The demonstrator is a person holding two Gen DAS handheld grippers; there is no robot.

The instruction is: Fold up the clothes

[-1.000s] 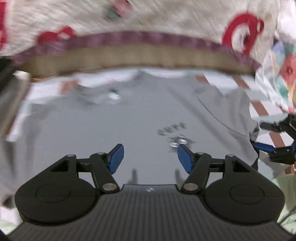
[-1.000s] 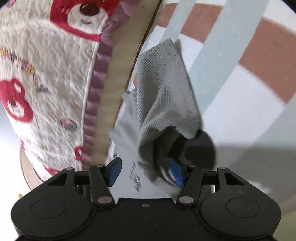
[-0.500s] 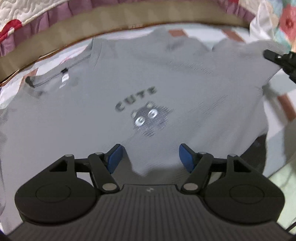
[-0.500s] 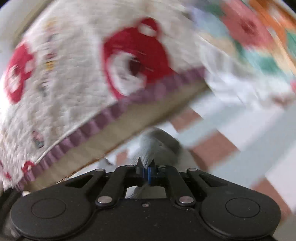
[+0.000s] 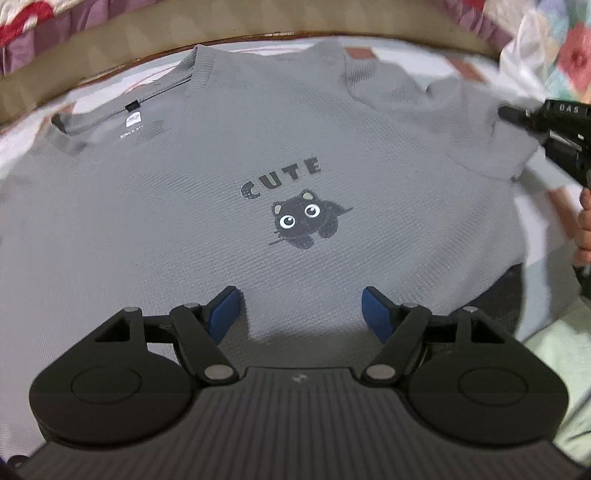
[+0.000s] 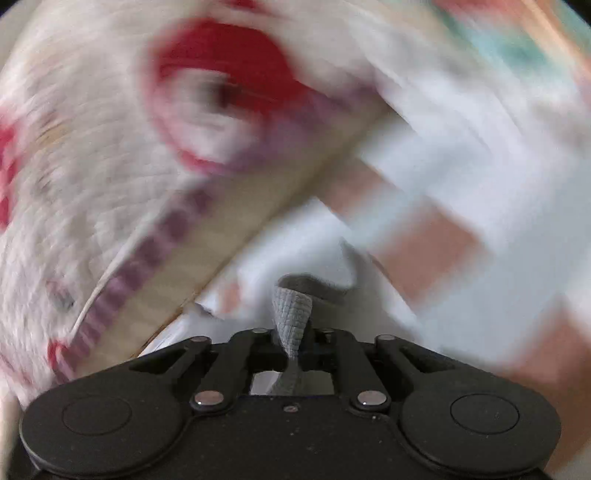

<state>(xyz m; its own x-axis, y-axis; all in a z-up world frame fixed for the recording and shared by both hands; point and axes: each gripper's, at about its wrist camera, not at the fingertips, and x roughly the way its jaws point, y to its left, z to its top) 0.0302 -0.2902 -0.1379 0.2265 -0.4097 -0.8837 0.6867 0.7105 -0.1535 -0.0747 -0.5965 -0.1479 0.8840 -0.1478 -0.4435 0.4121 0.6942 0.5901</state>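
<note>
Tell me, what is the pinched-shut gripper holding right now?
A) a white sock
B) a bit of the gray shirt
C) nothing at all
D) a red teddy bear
B: in the right wrist view, the right gripper has its jaws shut tight on a puckered fold of the gray shirt, the one with the black cat and the word CUTE printed on it.

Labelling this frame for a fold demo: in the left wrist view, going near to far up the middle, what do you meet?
left gripper, its jaws opening over bare cloth → black cat print → word CUTE → grey T-shirt far edge → purple-trimmed quilt.
</note>
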